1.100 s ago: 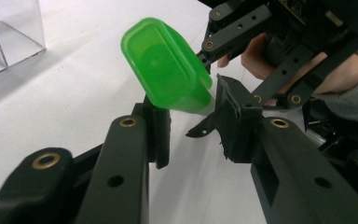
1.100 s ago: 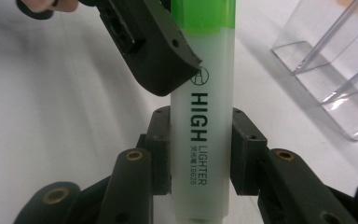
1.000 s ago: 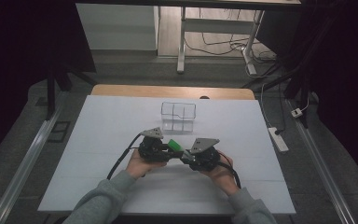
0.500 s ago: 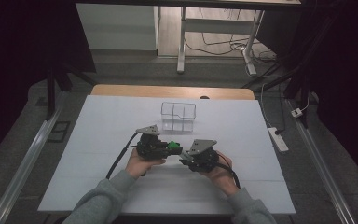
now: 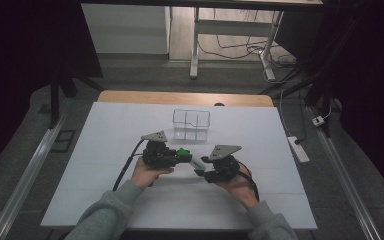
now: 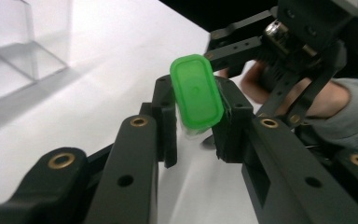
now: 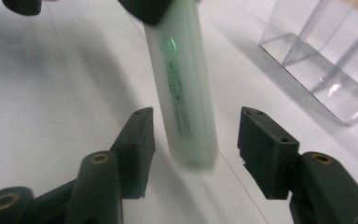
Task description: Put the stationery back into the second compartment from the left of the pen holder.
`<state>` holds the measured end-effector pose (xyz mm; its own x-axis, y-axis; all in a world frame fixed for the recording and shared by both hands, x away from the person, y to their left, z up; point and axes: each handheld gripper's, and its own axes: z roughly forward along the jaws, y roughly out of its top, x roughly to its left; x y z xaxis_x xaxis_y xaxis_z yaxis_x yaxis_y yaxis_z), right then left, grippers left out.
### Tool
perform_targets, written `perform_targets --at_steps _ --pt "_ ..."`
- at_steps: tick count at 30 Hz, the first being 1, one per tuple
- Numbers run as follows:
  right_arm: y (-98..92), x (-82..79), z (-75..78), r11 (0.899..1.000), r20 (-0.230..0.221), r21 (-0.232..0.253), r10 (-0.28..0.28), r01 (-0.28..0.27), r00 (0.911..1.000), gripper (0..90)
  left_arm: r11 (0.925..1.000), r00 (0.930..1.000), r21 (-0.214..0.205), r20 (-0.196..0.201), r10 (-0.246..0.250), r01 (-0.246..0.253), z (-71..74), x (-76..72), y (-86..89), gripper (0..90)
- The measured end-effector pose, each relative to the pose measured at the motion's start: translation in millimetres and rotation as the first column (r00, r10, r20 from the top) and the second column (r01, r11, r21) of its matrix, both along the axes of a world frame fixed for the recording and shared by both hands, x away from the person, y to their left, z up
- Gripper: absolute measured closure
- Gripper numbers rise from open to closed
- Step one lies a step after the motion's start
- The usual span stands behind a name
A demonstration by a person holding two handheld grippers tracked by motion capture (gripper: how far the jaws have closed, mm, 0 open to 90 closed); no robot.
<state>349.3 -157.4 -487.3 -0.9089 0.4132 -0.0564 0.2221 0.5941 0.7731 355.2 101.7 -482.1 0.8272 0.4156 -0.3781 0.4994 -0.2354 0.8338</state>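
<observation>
A person works at a white worktop (image 5: 105,165), a gripper in each hand. The left gripper (image 6: 196,122) is clamped on a marker (image 6: 196,95), its jaws pressing both sides just below the green cap (image 6: 196,91). In the high view the marker (image 5: 189,158) sits near the centre of the worktop, between the left gripper (image 5: 172,156) and the right gripper (image 5: 200,169), with the cap end at the left gripper and the pale barrel pointing toward 4 o'clock. In the right gripper view the barrel (image 7: 184,88) hangs down from 12 o'clock, blurred, with green print along it. Its end lies between the jaws of the right gripper (image 7: 193,140), which stand wide apart and clear of the barrel on both sides. A clear box (image 5: 191,124) with dividers stands at 12 o'clock from the grippers, near the far edge of the worktop. The left hand (image 5: 147,172) and right hand (image 5: 240,186) wear grey sleeves (image 5: 105,217).
</observation>
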Motion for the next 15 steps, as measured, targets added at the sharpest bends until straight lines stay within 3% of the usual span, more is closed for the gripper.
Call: perform_targets --at_steps 6,15 --pt "-19.4 1.1 1.2 0.999 -0.035 0.018 -0.038 0.039 0.9986 42.3 0.9993 0.9992 0.007 0.017 0.037 -0.037 3.3 1.6 10.1 72.5" --pt "-55.0 -3.2 0.7 0.994 -0.039 0.019 -0.109 0.110 0.9933 40.6 0.9982 0.9978 0.000 0.028 0.060 -0.060 8.0 3.8 18.7 72.8"
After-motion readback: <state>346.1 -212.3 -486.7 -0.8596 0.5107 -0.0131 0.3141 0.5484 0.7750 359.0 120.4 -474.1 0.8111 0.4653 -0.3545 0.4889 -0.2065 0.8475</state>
